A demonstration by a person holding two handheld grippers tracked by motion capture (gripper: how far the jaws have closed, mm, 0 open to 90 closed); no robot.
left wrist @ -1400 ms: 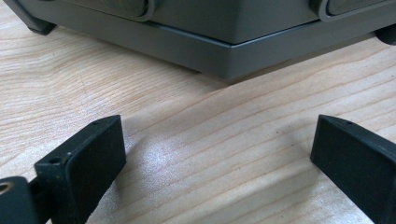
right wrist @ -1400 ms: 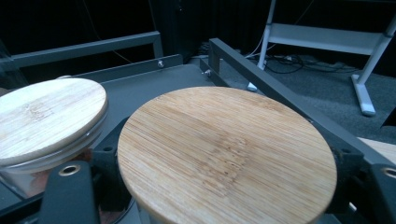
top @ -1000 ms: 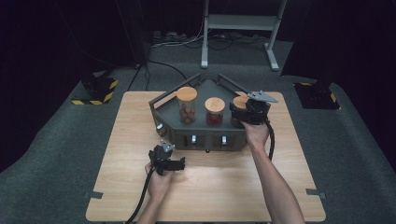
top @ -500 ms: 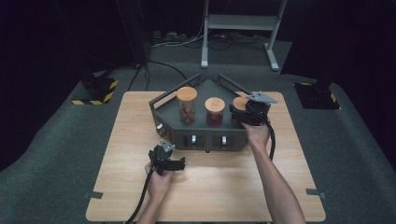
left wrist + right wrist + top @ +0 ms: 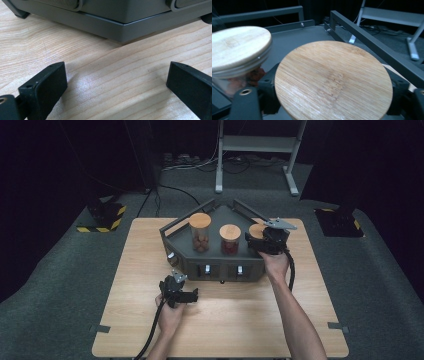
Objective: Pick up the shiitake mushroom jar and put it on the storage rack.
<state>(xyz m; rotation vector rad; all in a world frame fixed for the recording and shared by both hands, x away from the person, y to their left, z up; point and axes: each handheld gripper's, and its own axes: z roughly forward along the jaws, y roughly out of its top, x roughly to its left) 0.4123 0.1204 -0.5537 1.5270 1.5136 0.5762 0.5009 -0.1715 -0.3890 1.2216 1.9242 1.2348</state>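
Nearest the person, the left gripper [image 5: 176, 289] rests low over the wooden table [image 5: 150, 330] just in front of the dark grey rack [image 5: 220, 265]; in the left gripper view its two black jaws stand wide apart with bare wood between them and the rack's base edge close ahead. Farther along the right forearm, the right gripper [image 5: 271, 240] sits at the rack's right end, around the jar with the wooden lid [image 5: 332, 82] that stands there. In the right gripper view the jaws flank this jar below the lid's rim, one on each side; they have just been opening, with the jar between them, and whether the pads press on it I cannot tell. Just beside it stands the middle jar [image 5: 230, 239] with reddish contents, and beyond that the taller left jar [image 5: 200, 231], all three upright inside the rack
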